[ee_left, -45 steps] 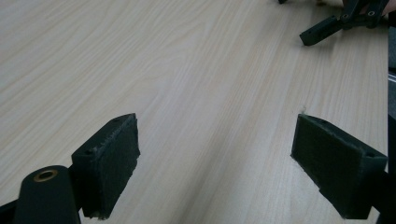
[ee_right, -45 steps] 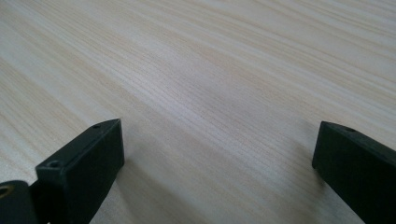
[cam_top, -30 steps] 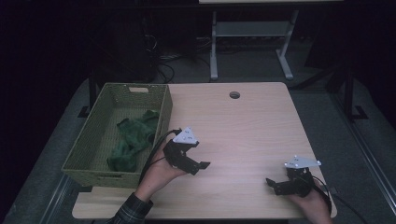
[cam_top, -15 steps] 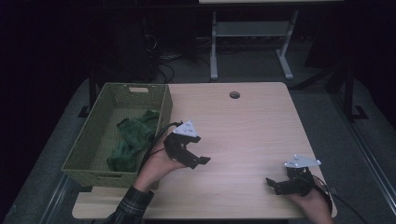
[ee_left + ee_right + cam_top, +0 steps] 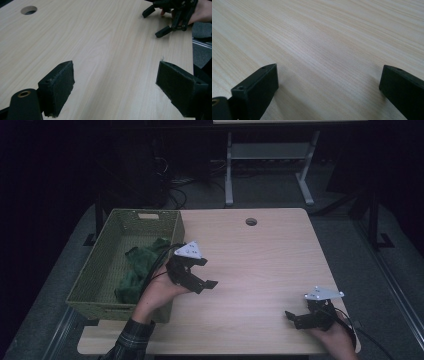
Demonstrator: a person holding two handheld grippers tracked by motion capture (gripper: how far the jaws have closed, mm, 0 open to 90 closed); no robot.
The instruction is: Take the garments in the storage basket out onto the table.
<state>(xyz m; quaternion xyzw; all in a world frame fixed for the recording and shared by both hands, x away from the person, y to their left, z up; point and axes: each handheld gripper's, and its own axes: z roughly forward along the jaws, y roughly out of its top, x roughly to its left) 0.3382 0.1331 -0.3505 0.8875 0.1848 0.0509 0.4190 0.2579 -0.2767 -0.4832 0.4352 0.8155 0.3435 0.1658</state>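
My left gripper (image 5: 207,273) hovers over the wooden table (image 5: 260,260) just right of the green basket (image 5: 98,300), held in a hand with a plaid sleeve. Its jaws stand open with nothing between them, and in the left gripper view (image 5: 115,85) only bare wood lies between the pads. My right gripper (image 5: 294,319) rests low near the table's front right corner, open and empty. It appears again at the top right of the left gripper view (image 5: 163,22). Plain wood grain lies between the jaws in the right gripper view (image 5: 327,87).
A dark green cloth (image 5: 141,266) lies crumpled inside the basket at the table's left edge. A round cable hole (image 5: 251,221) sits near the far edge. Cables trail from both grippers. Dark floor and a metal stand (image 5: 265,155) lie beyond the table.
My left gripper has drifted a little away from the front edge and tilted slightly, still open. The right gripper has stayed where it was.
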